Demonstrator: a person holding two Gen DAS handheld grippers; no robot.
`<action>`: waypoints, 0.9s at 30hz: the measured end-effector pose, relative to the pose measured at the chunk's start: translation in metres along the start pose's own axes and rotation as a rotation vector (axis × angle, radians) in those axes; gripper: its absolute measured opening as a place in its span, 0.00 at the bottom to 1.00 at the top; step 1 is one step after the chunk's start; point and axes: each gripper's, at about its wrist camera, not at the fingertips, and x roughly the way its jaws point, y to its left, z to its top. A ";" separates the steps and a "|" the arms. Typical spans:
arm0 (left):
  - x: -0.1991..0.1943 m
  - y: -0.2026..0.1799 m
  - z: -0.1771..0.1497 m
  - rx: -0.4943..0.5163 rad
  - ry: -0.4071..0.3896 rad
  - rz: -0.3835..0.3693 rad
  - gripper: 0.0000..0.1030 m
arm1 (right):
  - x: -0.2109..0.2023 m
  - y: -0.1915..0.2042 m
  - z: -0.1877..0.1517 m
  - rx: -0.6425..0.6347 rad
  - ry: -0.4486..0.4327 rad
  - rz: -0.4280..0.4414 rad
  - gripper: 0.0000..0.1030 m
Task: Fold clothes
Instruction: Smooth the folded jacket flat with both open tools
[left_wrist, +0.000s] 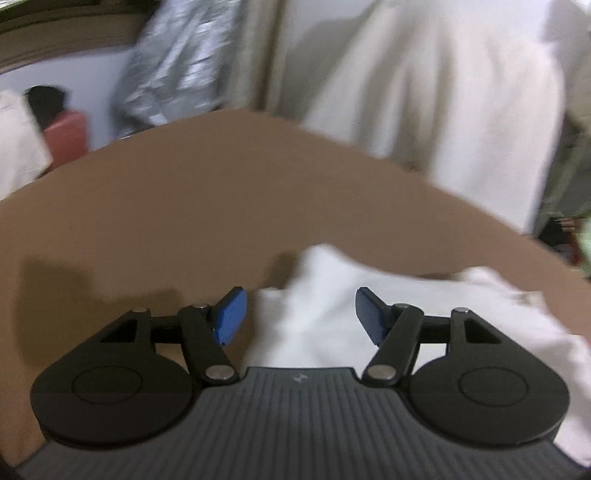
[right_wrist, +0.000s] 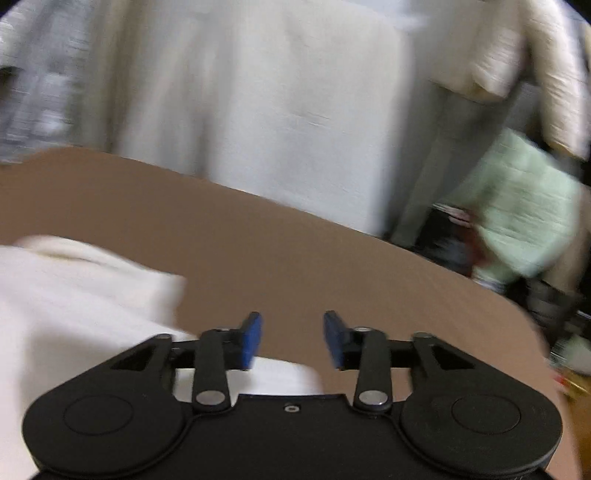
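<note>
White cloth (left_wrist: 332, 314) lies rumpled on the brown counter (left_wrist: 166, 221), stretching crosswise between both tools. Left tool (left_wrist: 301, 317) gapes wide over it, empty; right tool (right_wrist: 293, 341) is half-open, empty.

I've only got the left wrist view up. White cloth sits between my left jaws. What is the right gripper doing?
Observer: The right gripper is open and holds nothing; mostly bare brown table shows between its jaws.
Operator: Is it anywhere near the cloth?
Observer: Yes. In the right wrist view the white garment fills the left side, and one edge of it runs under the gripper's left finger.
Operator: Anything beyond the table on that side?
Observer: A pale green quilted item lies past the table's far right edge, above a dark clutter too blurred to name.
</note>
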 end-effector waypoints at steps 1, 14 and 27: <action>0.005 -0.004 -0.002 -0.007 0.031 -0.054 0.62 | 0.000 0.017 0.003 -0.029 0.018 0.105 0.53; 0.050 0.016 -0.024 -0.168 0.223 -0.240 0.61 | 0.084 0.102 0.022 -0.110 0.153 0.276 0.48; -0.013 -0.050 -0.027 0.118 0.157 -0.331 0.62 | -0.039 0.050 -0.015 0.329 0.114 0.407 0.62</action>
